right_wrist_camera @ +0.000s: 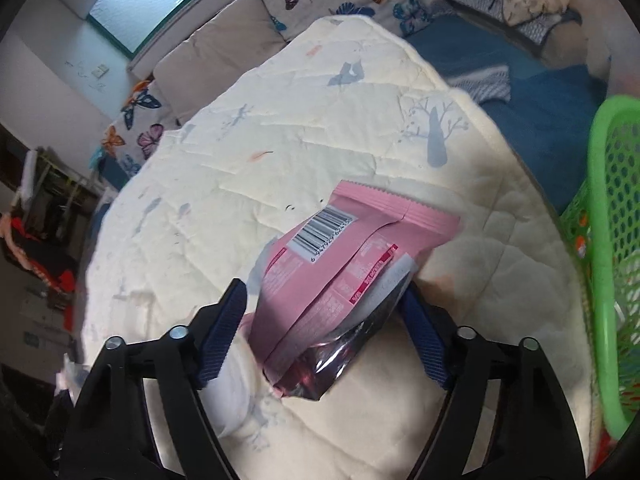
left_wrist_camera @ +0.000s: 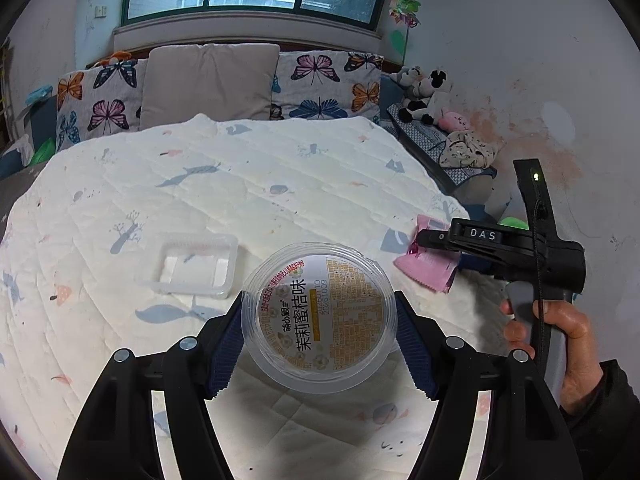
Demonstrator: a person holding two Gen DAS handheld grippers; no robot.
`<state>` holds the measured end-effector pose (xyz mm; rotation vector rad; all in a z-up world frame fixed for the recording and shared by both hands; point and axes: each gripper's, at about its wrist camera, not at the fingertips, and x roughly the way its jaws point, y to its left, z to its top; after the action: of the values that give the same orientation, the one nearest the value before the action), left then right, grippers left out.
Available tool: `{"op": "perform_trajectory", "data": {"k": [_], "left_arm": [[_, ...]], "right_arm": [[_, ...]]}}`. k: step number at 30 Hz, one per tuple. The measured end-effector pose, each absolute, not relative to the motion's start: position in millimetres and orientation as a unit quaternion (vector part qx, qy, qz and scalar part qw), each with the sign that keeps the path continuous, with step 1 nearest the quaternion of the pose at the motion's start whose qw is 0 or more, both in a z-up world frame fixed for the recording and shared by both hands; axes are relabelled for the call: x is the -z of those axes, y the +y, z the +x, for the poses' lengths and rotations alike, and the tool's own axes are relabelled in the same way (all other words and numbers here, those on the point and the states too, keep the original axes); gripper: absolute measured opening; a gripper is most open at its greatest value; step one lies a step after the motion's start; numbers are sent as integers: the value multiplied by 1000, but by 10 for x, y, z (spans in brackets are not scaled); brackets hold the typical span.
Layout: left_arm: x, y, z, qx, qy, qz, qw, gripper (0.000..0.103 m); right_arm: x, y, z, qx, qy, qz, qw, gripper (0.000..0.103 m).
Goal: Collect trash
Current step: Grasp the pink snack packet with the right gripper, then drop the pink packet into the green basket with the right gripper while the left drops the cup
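While your left gripper (left_wrist_camera: 319,334) is clamping the round clear plastic jelly cup (left_wrist_camera: 318,316) and your right gripper (right_wrist_camera: 326,330) is pinching the pink foil wrapper (right_wrist_camera: 340,264) above the quilt, the clear rectangular tray (left_wrist_camera: 192,266) is lying uncollected and the green mesh basket (right_wrist_camera: 608,248) is waiting beside the bed.

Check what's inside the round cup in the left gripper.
Cannot tell: the round cup, clamped in the left gripper, faces the camera with its printed label, which hides the inside. Only the clear rim shows.

Left gripper (left_wrist_camera: 320,320) clamps a round plastic cup (left_wrist_camera: 318,316); the right gripper (left_wrist_camera: 424,238) seemingly pinches a pink wrapper (left_wrist_camera: 426,270).
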<state>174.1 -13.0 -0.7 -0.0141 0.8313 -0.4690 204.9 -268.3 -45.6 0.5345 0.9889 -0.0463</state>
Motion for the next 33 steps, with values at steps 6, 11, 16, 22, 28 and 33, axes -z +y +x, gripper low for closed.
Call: {"op": "perform_trajectory", "data": {"k": [6,11,16,22,28,33], "left_arm": [[37,-104,1739,228,404,-14,886,67],[38,-188,1722,232,406,-9,884,67],[47,-362,1671,245,410,-3,879,67],[30,-666,1606,276,414,-3,868,67],[9,-1050,1509,303,414,6,858,67],[-9,-1342,1447,318,417,14,851,67]], "right_arm": [[413,-2690,1950,17,464,232,855,54],[310,-2674,1827,9,453,202,868,53],[173,-2736,1584,-12,444,194,875,53],[34,-2949,1218,-9,434,190,881,53],[-45,-3207,872,4,427,181,886,53],[-61,-3465,639,19,424,175,888,53]]}}
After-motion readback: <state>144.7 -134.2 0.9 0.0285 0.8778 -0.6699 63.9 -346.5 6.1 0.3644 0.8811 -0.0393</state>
